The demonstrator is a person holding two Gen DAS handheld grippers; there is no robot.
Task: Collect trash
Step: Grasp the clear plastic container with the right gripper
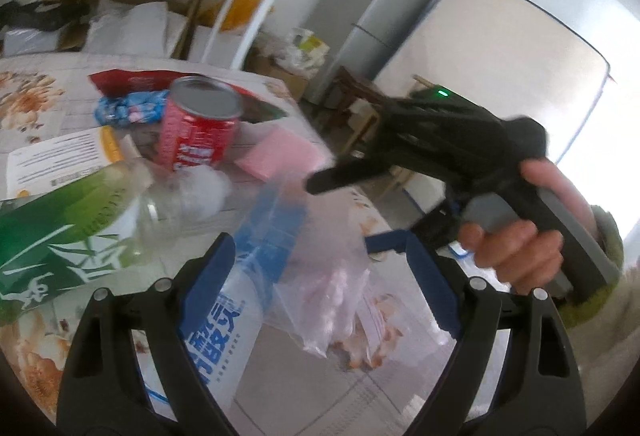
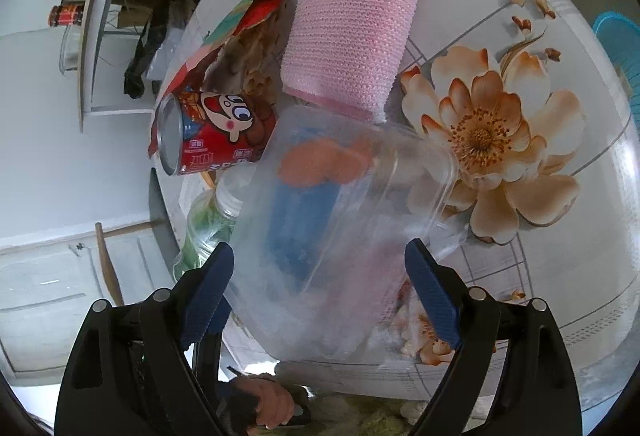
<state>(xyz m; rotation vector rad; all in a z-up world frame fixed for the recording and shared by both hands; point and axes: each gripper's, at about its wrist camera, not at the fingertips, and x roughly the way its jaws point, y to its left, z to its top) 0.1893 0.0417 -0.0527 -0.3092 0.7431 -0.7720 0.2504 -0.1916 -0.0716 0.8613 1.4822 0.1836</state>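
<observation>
Trash lies in a cluster on the floral tablecloth (image 2: 560, 16): red can (image 1: 198, 132) at centre left of the left wrist view, pink sponge (image 2: 348, 36) at upper centre of the right wrist view, green-labelled bottle (image 1: 60, 232) at left. Left gripper (image 1: 316, 284): jaws spread, clear plastic bag (image 1: 320, 296) and a blue-and-white wrapper (image 1: 240, 308) lying between them; contact unclear. Right gripper (image 2: 320, 288): jaws spread above the bag, gripping nothing. A hand (image 1: 516, 236) holds its handle at right.
</observation>
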